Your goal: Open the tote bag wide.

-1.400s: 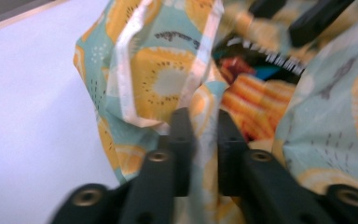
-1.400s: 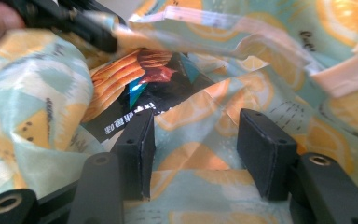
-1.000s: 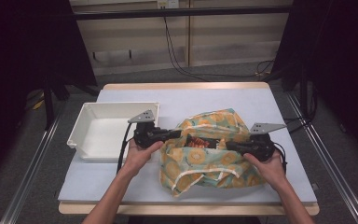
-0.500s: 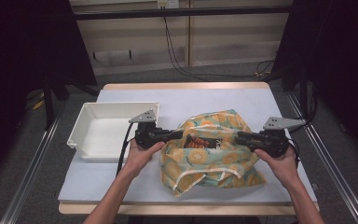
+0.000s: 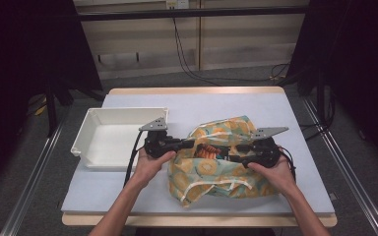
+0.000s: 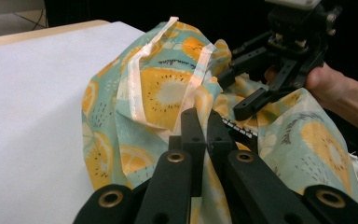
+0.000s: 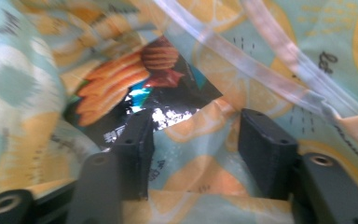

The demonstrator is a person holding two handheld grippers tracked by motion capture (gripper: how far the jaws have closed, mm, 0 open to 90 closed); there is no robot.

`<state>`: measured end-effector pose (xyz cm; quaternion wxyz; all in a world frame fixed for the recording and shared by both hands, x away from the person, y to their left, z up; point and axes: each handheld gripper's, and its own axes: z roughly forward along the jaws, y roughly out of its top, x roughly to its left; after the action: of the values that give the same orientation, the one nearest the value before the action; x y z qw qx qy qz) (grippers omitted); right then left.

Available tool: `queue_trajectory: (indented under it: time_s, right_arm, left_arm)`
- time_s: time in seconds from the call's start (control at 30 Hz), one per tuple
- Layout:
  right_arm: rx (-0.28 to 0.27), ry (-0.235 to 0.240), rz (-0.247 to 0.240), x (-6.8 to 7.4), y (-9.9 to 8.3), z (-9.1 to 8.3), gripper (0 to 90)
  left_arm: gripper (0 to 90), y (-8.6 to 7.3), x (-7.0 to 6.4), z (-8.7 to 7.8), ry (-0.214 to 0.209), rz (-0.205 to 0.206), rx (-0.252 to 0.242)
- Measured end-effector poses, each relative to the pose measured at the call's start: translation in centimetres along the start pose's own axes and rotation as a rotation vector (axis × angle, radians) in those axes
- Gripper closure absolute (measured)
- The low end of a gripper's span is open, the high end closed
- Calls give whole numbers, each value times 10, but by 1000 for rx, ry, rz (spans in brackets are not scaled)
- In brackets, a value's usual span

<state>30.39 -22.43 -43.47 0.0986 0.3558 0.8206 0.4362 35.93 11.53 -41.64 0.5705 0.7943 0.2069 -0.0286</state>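
A cloth bag [image 5: 226, 169] printed with orange slices lies in the middle of the white table. Its mouth faces up, and a dark snack packet [image 5: 209, 151] with an orange picture shows inside. My left gripper [image 5: 193, 144] is shut on the bag's left rim; in the left gripper view its jaws [image 6: 206, 135] pinch the fabric [image 6: 163, 93]. My right gripper [image 5: 234, 149] reaches in from the right with jaws open. In the right gripper view it [image 7: 196, 135] hovers over the bag's cloth [image 7: 191, 177], with the packet [image 7: 149, 88] just beyond.
A white tray [image 5: 91, 132] stands on the table to the left of the bag, close to my left gripper. The table's front edge [image 5: 197, 219] lies near the person's forearms. Cables trail on the floor behind the table.
My right gripper drew away to the right, then came back left to the bag's mouth. The left gripper has kept its hold on the rim.
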Motion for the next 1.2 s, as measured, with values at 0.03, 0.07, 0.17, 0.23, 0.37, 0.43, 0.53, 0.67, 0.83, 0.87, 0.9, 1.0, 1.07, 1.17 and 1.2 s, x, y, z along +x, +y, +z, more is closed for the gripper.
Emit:
queue_trajectory:
  time_s: [0.03, 0.07, 0.17, 0.23, 0.37, 0.43, 0.53, 0.67, 0.83, 0.87, 0.9, 1.0, 1.07, 1.17, 1.2]
  right_arm:
    - [3, -9, -2, 1, 0, 1, 601]
    - [-4, -9, -3, 1, 0, 0, 703]
    - [-32, -15, -1, 1, -1, -7, 900]
    - [-40, -11, 3, 1, -2, -10, 900]
    - [-73, 10, -5, 3, -7, -30, 900]
    - [-105, 6, 12, 2, -15, -46, 900]
    - [-130, 2, 29, 1, -24, -62, 900]
    - [-116, -53, 49, -6, -40, -80, 900]
    - [-101, -93, 114, -22, -63, -89, 900]
    - [-101, -93, 114, -22, -63, -89, 900]
    - [-92, -86, 113, -22, -65, -86, 900]
    - [-131, -44, 87, -17, -58, -85, 900]
    - [-164, -28, 66, -12, -49, -86, 900]
    - [-188, -23, 53, -7, -41, -87, 867]
    - [-195, -24, 37, -4, -34, -86, 801]
  left_arm:
    - [898, 0, 0, 0, 0, 0, 0]
    - [898, 1, 0, -2, 18, -12, -14]
    - [899, 2, 4, -9, 43, -15, -22]
    - [899, 2, 6, -11, 47, -19, -27]
    - [900, 3, 11, -20, 74, -26, -36]
    - [900, 3, 12, -23, 90, -41, -49]
    - [900, 3, 16, -27, 116, -57, -51]
    - [900, 0, 21, -33, 145, -74, -54]
    - [900, -4, 28, -37, 153, -104, -53]
    - [900, -4, 28, -37, 153, -104, -53]
    - [898, -5, 28, -36, 149, -102, -45]
    - [806, -5, 24, -33, 131, -92, -50]
    - [715, -4, 21, -33, 135, -88, -58]
    - [603, 2, 11, -34, 160, -53, -59]
    - [572, 7, 2, -37, 158, -34, -70]
